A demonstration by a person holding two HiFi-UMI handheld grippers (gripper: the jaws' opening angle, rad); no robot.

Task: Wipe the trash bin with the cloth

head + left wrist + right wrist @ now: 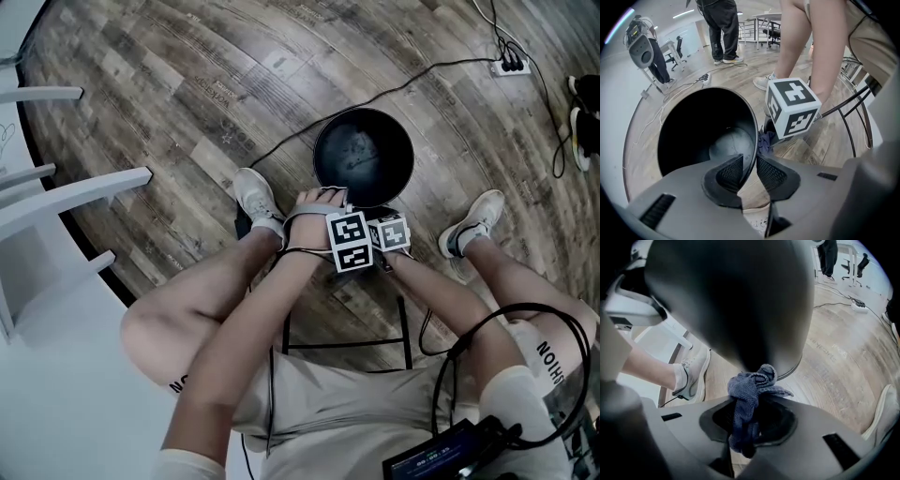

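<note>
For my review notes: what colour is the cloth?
The cloth is dark blue-grey, clearest in the right gripper view.

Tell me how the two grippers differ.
The left gripper clamps the rim of the black round trash bin; the right gripper clamps a bunched blue cloth. The left straddles the wall, one pad inside; the right sits wholly outside, cloth at the wall. Both are shut.

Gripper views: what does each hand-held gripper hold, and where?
Right hand-held gripper: crumpled blue cloth, by its bunched lower end. Left hand-held gripper: round black plastic trash bin, by its rim.
</note>
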